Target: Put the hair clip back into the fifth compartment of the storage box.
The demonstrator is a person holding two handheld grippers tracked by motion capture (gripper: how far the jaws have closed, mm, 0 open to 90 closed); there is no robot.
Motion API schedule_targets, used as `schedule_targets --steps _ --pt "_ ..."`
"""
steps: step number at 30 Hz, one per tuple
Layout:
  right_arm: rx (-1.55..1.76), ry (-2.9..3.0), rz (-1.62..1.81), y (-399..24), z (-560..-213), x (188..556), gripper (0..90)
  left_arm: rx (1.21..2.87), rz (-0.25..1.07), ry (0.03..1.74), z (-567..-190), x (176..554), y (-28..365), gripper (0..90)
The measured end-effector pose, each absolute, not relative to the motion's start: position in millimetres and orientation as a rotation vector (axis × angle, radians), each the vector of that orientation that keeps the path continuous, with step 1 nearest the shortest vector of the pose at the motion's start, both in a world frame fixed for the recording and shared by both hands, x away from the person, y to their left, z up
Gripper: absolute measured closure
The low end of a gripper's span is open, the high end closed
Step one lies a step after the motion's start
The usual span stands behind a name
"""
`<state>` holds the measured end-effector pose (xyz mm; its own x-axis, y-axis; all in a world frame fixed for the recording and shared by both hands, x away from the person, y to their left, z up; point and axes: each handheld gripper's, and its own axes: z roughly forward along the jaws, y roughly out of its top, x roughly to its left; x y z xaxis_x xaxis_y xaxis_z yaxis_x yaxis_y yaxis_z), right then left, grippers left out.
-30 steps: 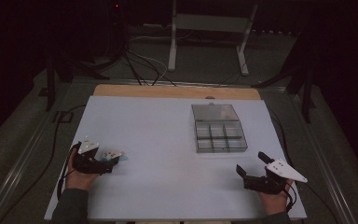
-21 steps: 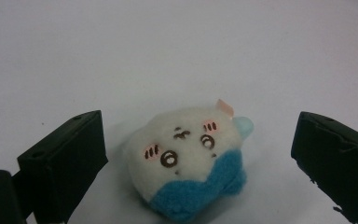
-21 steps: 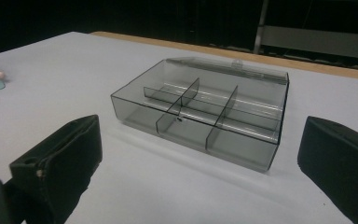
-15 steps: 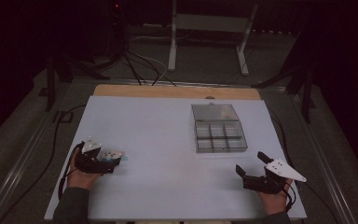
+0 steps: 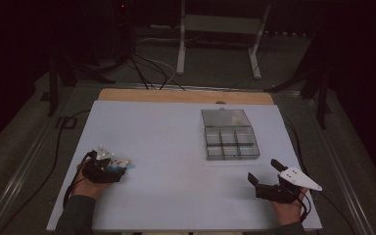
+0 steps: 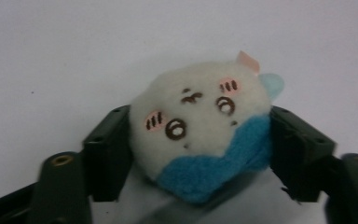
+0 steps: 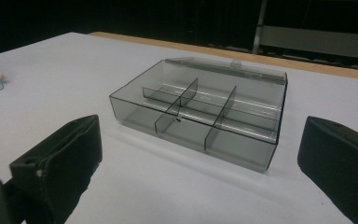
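A clear smoky plastic compartment box (image 5: 229,141) sits open on the white tabletop (image 5: 176,127), lid back; a wooden strip (image 5: 186,96) edges the far side; cables (image 5: 147,73) trail across the floor beyond.

- Plush toy (image 6: 200,140) lies on the tabletop (image 5: 166,142) near its left front edge, between the left claw's (image 5: 120,166) jaws.
- Compartment box (image 5: 229,134) sits right of centre, well apart from the toy.
- Right claw (image 5: 262,172) rests just in front of the box.

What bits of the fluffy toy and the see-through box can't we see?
- White and blue plush toy: left gripper view, sides covered by black jaws; high view, too small.
- Clear grey plastic compartment box: right gripper view, open lid seen edge-on behind it; high view, compartments too dim to check.
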<state>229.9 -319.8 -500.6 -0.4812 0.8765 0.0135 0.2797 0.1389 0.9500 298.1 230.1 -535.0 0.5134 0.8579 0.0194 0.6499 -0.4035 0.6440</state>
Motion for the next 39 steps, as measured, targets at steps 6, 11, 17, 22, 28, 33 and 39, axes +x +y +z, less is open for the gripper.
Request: schedule_targets --steps 6,11,17,22,28,33,39 --pt "1.103 1.850 1.353 -320 -500 230 0.0 2.172 0.498 1.240 -533 297 228 36.1" --pt "1.109 1.848 1.354 -320 -501 230 0.0 2.137 0.496 1.240 -529 297 227 36.3" --pt "1.105 1.851 1.354 -320 -501 230 0.0 2.112 0.498 1.225 -521 297 223 36.3" --pt "1.109 1.848 1.355 -320 -501 230 0.0 2.102 0.500 1.215 -514 299 217 36.3" --pt "1.109 1.846 1.358 -320 -500 230 0.0 2.078 0.496 1.210 -505 301 209 36.3" --pt "1.112 1.842 1.360 -322 -500 230 0.0 2.077 0.510 1.197 -496 305 202 36.2" --pt "1.111 1.842 1.362 -321 -500 230 0.0 2.077 0.512 1.189 -490 307 196 36.2"
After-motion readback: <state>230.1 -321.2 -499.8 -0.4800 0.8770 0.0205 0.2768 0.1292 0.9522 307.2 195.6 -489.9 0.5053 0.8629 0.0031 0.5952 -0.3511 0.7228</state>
